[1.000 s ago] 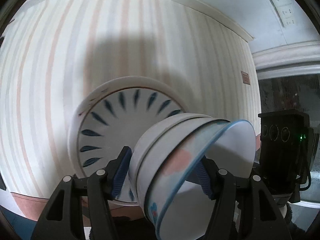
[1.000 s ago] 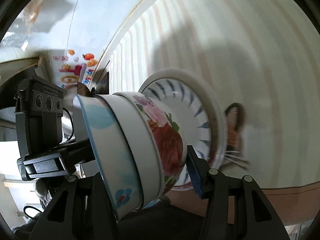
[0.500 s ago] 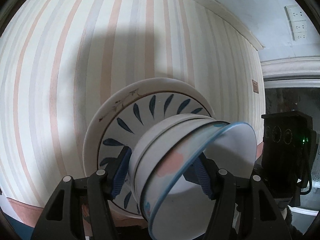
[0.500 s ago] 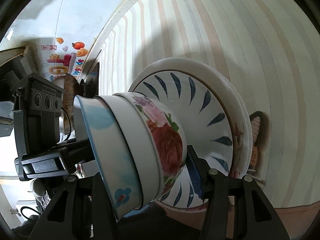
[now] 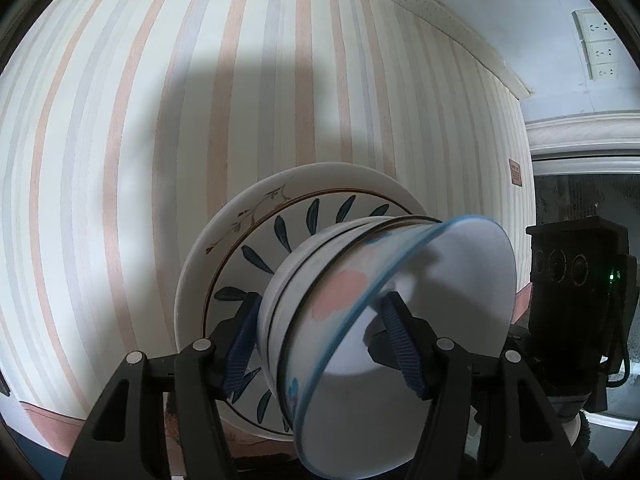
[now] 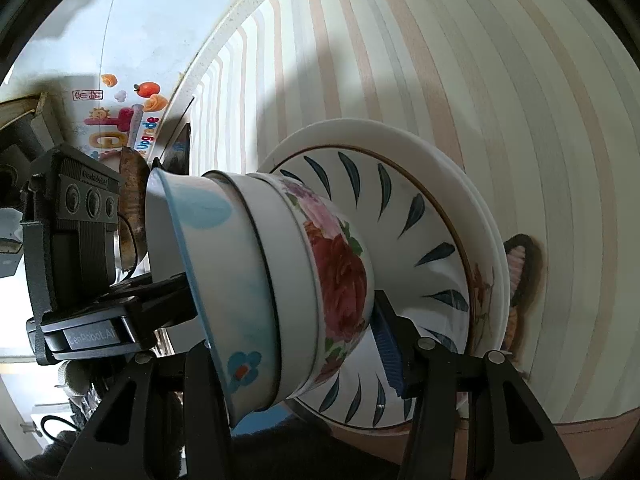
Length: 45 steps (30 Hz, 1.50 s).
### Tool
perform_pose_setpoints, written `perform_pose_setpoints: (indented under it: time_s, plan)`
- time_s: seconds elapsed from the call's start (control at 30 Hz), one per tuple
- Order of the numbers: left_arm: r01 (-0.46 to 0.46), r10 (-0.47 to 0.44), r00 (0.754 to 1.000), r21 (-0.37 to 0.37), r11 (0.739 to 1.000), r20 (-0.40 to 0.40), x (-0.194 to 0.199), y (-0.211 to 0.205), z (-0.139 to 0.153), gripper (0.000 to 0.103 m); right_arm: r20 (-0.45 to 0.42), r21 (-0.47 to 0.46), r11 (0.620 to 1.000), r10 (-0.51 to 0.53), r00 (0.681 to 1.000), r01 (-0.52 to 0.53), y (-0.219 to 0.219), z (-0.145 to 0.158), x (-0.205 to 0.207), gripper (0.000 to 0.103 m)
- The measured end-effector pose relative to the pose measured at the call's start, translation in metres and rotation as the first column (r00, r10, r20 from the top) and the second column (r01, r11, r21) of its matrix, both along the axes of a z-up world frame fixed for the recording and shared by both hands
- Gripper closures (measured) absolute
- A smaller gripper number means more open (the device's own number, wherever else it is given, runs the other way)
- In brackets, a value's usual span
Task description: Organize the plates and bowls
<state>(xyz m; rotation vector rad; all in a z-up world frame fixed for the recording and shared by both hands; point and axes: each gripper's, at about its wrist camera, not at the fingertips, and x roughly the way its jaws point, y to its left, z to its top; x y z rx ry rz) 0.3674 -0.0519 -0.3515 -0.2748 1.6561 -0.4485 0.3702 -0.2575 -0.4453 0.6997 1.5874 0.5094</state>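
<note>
A stack of three nested bowls [image 5: 352, 312] is gripped from opposite sides by both grippers. A blue-rimmed bowl [image 6: 192, 240] sits innermost, a white one around it, and a rose-patterned bowl [image 6: 340, 280] is outermost. My left gripper [image 5: 320, 342] is shut on the stack, its blue pads [image 5: 240, 344] pressing the walls. My right gripper [image 6: 296, 344] is shut on it too; one pad [image 6: 386, 344] shows and the other is hidden behind the bowls. Just beyond the stack lies a blue-leaf plate [image 5: 256, 260] on a larger white plate [image 6: 452, 176]. Whether the rose bowl touches the plate cannot be told.
The plates rest on a striped tablecloth [image 5: 160, 160]. A dark brown-rimmed object [image 6: 520, 272] peeks out behind the plates. Wall sockets [image 5: 598, 44] and a glass pane [image 5: 580, 196] lie to the right in the left wrist view. Colourful stickers [image 6: 120, 120] mark the wall beyond the table edge.
Both grippers have sunk with the bowl stack toward the plates, which now look larger and closer. Over the last half second almost nothing has moved.
</note>
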Motion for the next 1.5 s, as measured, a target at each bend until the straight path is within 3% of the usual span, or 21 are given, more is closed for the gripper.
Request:
perform_pose_setpoints:
  time_s: [0.3, 0.57, 0.63, 0.7, 0.73, 0.77, 0.93, 1.1, 1.4, 1.5]
  plan:
    - [-0.008, 0.002, 0.998, 0.089, 0.996, 0.059, -0.007, 0.005, 0.017, 0.044, -0.022, -0.018, 0.999, -0.034, 0.999, 0.033, -0.006, -0.002, -0.002, 0.048]
    - [-0.028, -0.008, 0.983, 0.194, 0.981, 0.186, -0.022, 0.016, 0.049, 0.043, 0.048, -0.087, 0.995, -0.040, 0.998, 0.044, -0.016, 0.032, -0.009, 0.048]
    - [-0.039, -0.016, 0.971, 0.224, 0.974, 0.238, -0.026, 0.018, 0.062, 0.041, 0.080, -0.127, 0.991, -0.036, 0.996, 0.046, -0.019, 0.047, -0.011, 0.045]
    - [-0.050, -0.027, 0.958, 0.259, 0.965, 0.285, -0.031, 0.019, 0.073, 0.028, 0.123, -0.182, 0.982, -0.026, 0.992, 0.049, -0.020, 0.065, -0.016, 0.032]
    - [-0.059, -0.029, 0.950, 0.271, 0.961, 0.310, -0.035, 0.020, 0.081, 0.014, 0.156, -0.215, 0.975, -0.021, 0.987, 0.055, -0.021, 0.077, -0.019, 0.020]
    - [-0.066, -0.028, 0.944, 0.270, 0.961, 0.328, -0.037, 0.021, 0.086, 0.010, 0.187, -0.253, 0.966, -0.013, 0.982, 0.061, -0.020, 0.088, -0.023, 0.015]
    - [-0.107, -0.027, 0.902, 0.284, 0.953, 0.431, -0.054, 0.025, 0.115, 0.010, 0.318, -0.428, 0.895, 0.019, 0.948, 0.125, -0.014, 0.140, -0.049, 0.010]
    - [-0.112, -0.034, 0.881, 0.277, 0.954, 0.473, -0.070, 0.032, 0.139, 0.010, 0.412, -0.499, 0.842, 0.021, 0.911, 0.206, -0.007, 0.182, -0.075, 0.008]
    - [-0.154, -0.031, 0.829, 0.282, 0.947, 0.558, -0.118, 0.035, 0.182, 0.010, 0.493, -0.498, 0.820, 0.000, 0.870, 0.282, -0.002, 0.236, -0.117, 0.006]
    - [-0.183, -0.027, 0.799, 0.286, 0.941, 0.601, -0.142, 0.036, 0.201, 0.010, 0.529, -0.495, 0.818, 0.016, 0.849, 0.293, 0.002, 0.256, -0.137, 0.006]
